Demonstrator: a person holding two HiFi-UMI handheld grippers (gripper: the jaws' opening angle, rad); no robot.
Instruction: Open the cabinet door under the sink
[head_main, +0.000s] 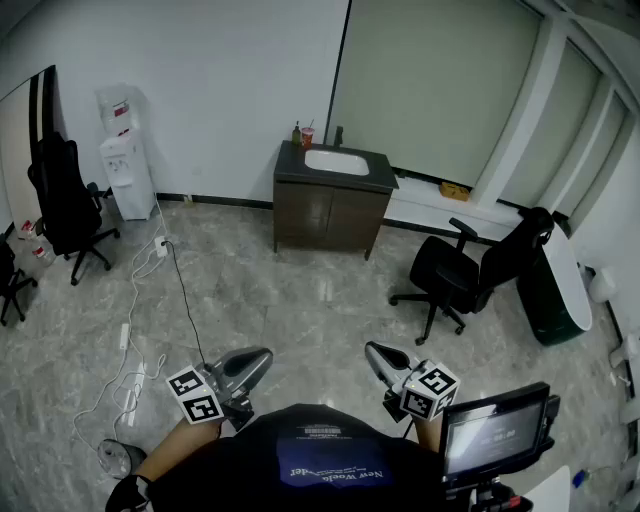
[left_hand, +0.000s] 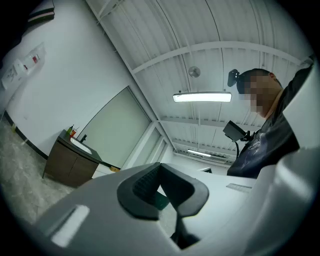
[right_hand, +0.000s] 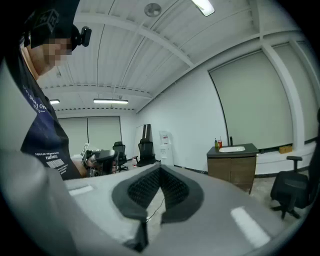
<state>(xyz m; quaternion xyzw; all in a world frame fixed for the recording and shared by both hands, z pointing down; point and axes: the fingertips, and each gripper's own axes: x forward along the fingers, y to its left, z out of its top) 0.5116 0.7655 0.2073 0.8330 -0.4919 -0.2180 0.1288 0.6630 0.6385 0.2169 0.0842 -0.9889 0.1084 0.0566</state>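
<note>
- While both grippers hang low in the frame, close to the person's body, the cabinet (head_main: 330, 215) under the sink (head_main: 337, 161) stands well apart from them at upper centre, against the back wall.
- Cabinet doors: two dark fronts side by side, both flush and closed in the head view, with no gap showing. Handles are too small to make out.
- left gripper (head_main: 258, 360): lower left of centre, jaws clenched together with nothing between them. In its own view the pads meet at the tip and the cabinet sits small at middle left.
- right gripper (head_main: 376, 354): lower right of centre, jaws also pressed together and empty. The cabinet shows at middle right of its view.
- Between grippers and cabinet lies grey tiled floor (head_main: 300, 300). A black office chair (head_main: 470, 270) stands right of centre, beside the likely path. A white cable (head_main: 140, 300) trails down the left side.
- Progress, as I judge it: nothing done yet and the door untouched.
- What is left is the whole task: cross the room, part one gripper's jaws, take a door by its handle or edge, and swing it outward.
</note>
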